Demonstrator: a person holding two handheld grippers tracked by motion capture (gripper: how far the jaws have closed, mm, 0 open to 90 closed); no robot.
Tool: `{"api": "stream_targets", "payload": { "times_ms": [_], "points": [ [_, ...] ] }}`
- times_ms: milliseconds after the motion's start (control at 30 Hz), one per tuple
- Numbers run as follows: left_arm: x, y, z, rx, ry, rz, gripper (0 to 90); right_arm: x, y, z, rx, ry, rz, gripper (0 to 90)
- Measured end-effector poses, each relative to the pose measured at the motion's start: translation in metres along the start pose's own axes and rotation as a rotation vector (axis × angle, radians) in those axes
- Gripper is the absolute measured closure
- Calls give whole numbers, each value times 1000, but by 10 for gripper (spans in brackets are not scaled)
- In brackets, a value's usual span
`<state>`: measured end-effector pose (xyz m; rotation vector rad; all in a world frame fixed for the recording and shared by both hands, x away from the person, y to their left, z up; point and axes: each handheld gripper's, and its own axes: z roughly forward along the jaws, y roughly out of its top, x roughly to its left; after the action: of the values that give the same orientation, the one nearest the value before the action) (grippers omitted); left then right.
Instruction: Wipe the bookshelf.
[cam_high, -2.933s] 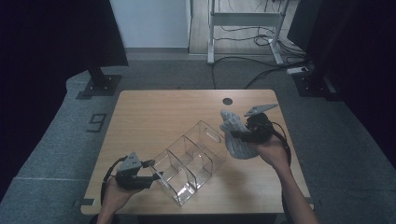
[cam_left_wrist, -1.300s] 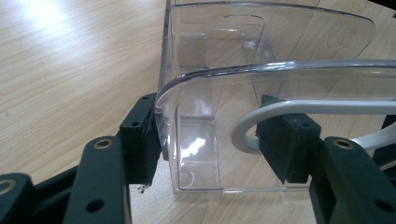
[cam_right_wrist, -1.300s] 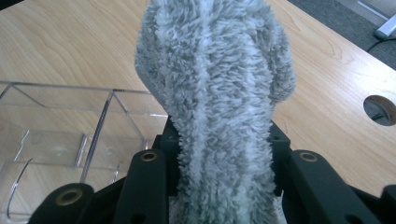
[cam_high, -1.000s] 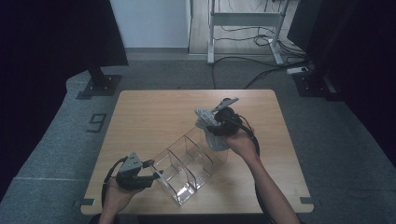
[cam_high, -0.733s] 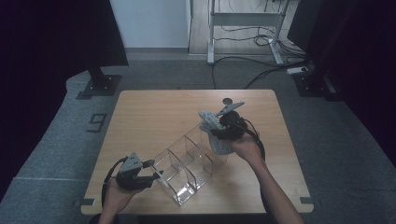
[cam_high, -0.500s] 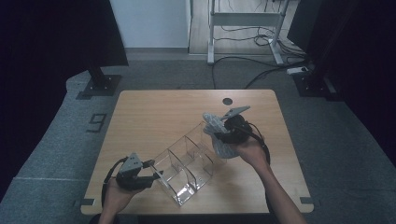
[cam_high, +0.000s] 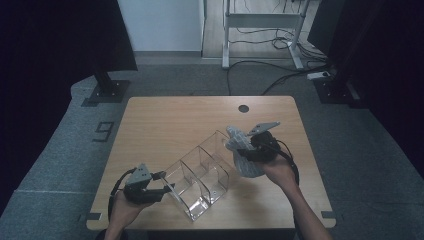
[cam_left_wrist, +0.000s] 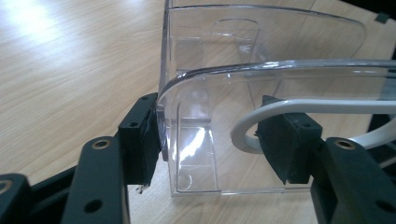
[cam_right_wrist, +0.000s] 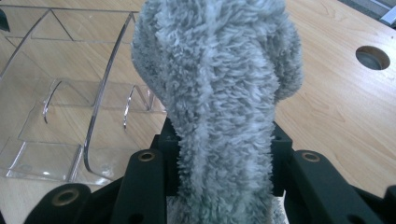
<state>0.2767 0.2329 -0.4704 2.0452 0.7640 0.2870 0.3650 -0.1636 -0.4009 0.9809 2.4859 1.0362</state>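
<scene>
Carried left from the table's right side to the far-right end of the clear plastic three-compartment organizer (cam_high: 200, 172): fluffy grey sock (cam_right_wrist: 219, 93), clamped in right tongs (cam_high: 239, 149). Left tongs (cam_left_wrist: 210, 140) straddling organizer's near-left corner wall, apparently gripping.

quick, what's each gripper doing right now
Left gripper: closed on a wall of the clear organizer, with a white cable between its jaws too.
Right gripper: closed on the fluffy grey cloth.
</scene>
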Motion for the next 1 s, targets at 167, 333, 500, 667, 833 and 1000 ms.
{"api": "stream_targets", "payload": {
  "times_ms": [167,333,500,667,833,1000],
  "points": [
    [0,0,-1,0,-2,-1,406,-1,-8,-2,-10,5,9,611],
    [-1,1,-1,3,11,4,413,-1,-16,-3,-8,8,16,611],
    [-1,1,-1,4,12,4,416,-2,-24,-3,-2,14,21,610],
    [-1,0,0,5,12,3,416,-2,-33,-1,1,18,32,611],
    [-2,0,0,6,12,3,416,-3,-41,3,2,24,46,611],
    [-3,0,0,7,12,3,416,-4,-48,9,7,29,61,612]
  ]
}}
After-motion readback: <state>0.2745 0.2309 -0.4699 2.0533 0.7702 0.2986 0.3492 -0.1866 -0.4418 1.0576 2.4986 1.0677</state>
